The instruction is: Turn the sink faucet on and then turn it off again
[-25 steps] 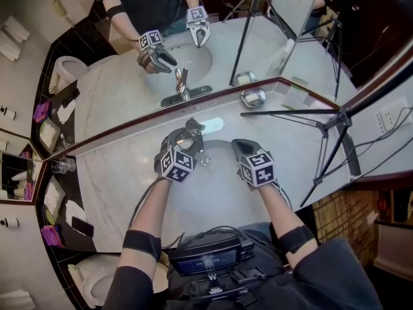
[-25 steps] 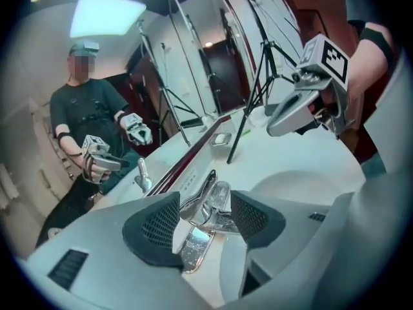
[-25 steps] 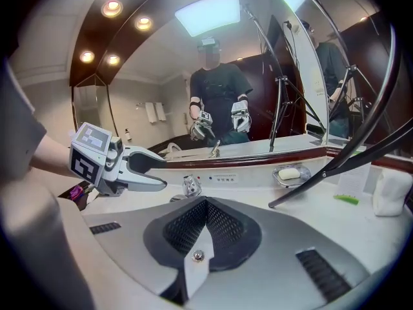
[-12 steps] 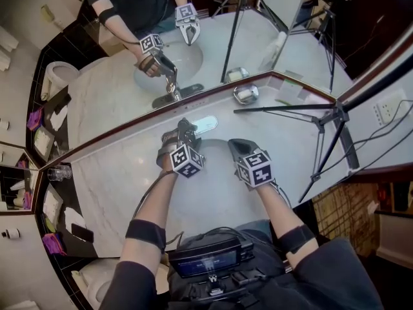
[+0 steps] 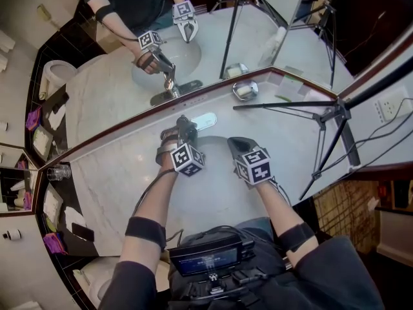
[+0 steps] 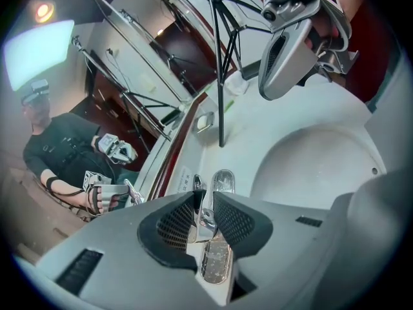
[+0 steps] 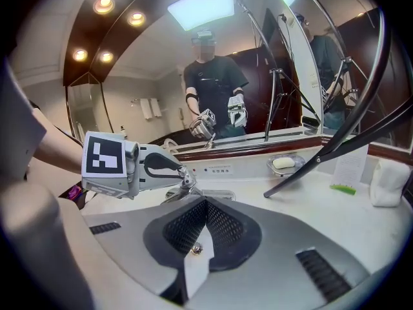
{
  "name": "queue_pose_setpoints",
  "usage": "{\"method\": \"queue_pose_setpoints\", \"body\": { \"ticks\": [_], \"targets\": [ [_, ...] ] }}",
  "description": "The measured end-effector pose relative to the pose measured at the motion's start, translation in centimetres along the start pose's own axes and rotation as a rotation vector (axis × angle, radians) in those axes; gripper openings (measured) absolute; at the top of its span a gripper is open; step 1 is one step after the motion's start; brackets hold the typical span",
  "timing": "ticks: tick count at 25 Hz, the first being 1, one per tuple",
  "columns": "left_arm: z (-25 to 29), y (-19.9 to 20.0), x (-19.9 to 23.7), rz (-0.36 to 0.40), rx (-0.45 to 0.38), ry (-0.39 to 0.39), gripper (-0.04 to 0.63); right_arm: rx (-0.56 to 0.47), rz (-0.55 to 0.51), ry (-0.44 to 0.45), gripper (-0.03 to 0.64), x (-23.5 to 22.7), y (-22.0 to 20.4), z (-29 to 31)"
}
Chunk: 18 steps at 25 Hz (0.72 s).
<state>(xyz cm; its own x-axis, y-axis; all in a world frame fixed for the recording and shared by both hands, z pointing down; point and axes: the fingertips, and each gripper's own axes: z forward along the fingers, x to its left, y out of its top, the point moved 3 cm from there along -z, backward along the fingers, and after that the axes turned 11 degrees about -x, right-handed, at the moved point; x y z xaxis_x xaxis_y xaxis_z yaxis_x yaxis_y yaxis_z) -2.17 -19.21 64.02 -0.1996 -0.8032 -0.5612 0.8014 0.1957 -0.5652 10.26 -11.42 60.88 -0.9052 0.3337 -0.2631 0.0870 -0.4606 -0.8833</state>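
left hand-held gripper point(image 6: 206, 195) just closed on faucet handle point(image 6: 205, 221)

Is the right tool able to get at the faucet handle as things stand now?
Probably not. The left tool has just been closing on the faucet handle, which now sits clamped between its jaws. The right tool, shut, hangs beside it by the sink basin, with little of the handle left free.

in head view, the left hand-held gripper point(image 5: 182, 128) covers most of the faucet point(image 5: 208, 120).
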Motion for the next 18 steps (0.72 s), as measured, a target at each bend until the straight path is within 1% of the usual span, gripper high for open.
{"method": "queue_pose_setpoints", "body": {
  "ticks": [2, 8, 12, 13, 16, 18],
  "targets": [
    [0.1, 0.0, -0.1, 0.010, -0.001, 0.007, 0.075, 0.007, 0.003, 0.002, 0.020, 0.0, -0.1, 0.2],
    [0.3, 0.1, -0.9, 0.066, 0.007, -0.015, 0.073, 0.016, 0.004, 0.017, 0.020, 0.3, -0.2, 0.7],
    [0.6, 0.2, -2.7, 0.107, 0.015, -0.077, 0.072, 0.014, 0.001, 0.016, 0.020, 0.5, 0.0, 0.7],
    [0.7, 0.1, -3.2, 0.113, 0.021, -0.084, 0.069, 0.013, 0.001, 0.014, 0.021, 0.5, 0.1, 0.7],
    [0.7, 0.0, -3.4, 0.099, 0.026, -0.070, 0.072, 0.012, 0.000, 0.010, 0.020, 0.3, 0.2, 0.6],
    [0.7, 0.1, -3.2, 0.110, 0.022, -0.069, 0.072, 0.017, 0.002, 0.005, 0.020, 0.1, 0.1, 0.6]
  ]
}}
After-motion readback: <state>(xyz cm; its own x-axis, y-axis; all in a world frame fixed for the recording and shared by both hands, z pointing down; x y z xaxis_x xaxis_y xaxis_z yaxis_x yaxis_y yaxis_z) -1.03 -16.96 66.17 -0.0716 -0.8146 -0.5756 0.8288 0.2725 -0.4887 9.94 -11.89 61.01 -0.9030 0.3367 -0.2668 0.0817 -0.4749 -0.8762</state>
